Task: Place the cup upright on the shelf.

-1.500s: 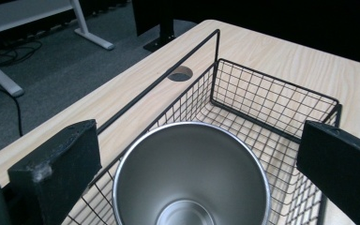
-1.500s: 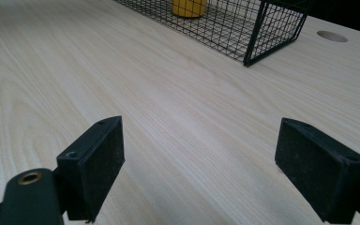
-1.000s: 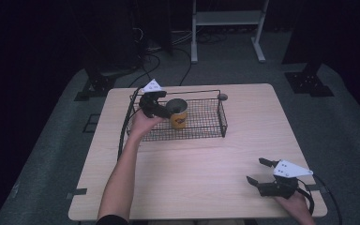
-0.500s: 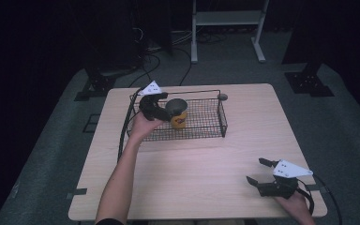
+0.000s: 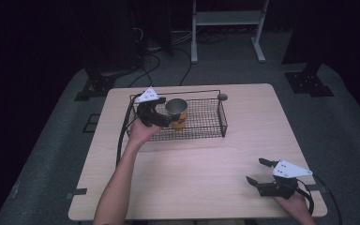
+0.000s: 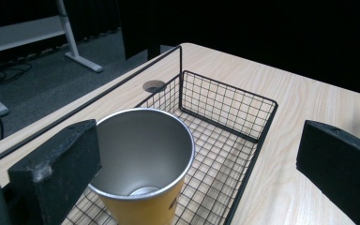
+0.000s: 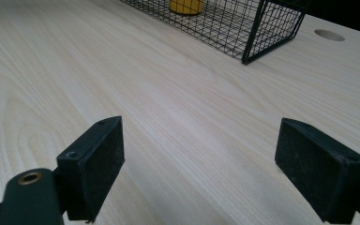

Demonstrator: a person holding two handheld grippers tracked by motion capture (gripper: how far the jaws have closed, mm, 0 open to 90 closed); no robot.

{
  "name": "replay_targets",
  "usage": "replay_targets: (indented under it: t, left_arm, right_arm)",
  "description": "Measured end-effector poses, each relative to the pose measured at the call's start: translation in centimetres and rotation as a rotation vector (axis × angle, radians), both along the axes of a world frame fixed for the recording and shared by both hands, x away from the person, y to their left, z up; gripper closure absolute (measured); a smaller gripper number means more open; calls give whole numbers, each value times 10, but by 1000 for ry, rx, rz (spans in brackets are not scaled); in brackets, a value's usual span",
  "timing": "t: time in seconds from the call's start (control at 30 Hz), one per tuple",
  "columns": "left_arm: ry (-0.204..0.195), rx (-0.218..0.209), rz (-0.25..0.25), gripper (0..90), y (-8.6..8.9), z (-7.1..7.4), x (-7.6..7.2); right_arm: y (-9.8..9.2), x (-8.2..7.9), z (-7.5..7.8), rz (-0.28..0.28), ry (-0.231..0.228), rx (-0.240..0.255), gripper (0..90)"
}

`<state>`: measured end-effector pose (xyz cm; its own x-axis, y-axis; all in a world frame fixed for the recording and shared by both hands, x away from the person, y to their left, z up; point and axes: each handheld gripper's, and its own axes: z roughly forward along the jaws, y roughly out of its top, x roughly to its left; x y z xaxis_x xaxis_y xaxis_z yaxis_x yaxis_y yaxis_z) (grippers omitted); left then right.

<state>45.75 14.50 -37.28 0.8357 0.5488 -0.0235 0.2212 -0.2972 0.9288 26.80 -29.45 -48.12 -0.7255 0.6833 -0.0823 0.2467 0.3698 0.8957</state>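
Left gripper (image 5: 161,117) now wide-spread off upright yellow cup (image 6: 143,164), mouth up, in wire basket (image 6: 225,105).

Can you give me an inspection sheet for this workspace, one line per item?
Surface: light wooden table, bare in front, round grommet hole near the far edge.
Job's things: yellow metal cup, upright and empty, standing in the black wire basket.
Clutter: nothing seen.
Grippers: left gripper open, jaws either side of the cup; right gripper open, low over the table's near right corner.
Cables: one trails from each gripper; more lie on the floor beyond.
Surroundings: dark room, grey carpet, white stand legs.
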Motion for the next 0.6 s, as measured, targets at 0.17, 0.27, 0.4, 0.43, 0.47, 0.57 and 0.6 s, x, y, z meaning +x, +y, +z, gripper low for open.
replay_targets:
  t: [0.17,0.27,0.4,0.43,0.47,0.57,0.6]
  left_arm:
    - [-7,-9,-1,0,3,-1,-8]
    - [-6,-13,-4,0,4,-2,-12]
    - [-2,-16,-5,0,6,-5,-18]
    - [-4,-18,-5,0,7,-6,-19]
    - [-3,-21,-8,0,8,-8,-22]
    - [-5,-19,-9,0,8,-8,-25]
    - [-11,-25,-8,0,9,-8,-28]
  right_arm:
    - [0,0,0,0,1,-1,150]
    - [0,0,0,-1,1,-1,149]
    - [0,0,0,-1,-1,-3,150]
    - [0,0,0,-1,-1,-3,150]
    - [0,0,0,-2,-1,-3,150]
    - [0,0,0,-2,-1,-3,150]
    - [0,0,0,-3,-1,-4,149]
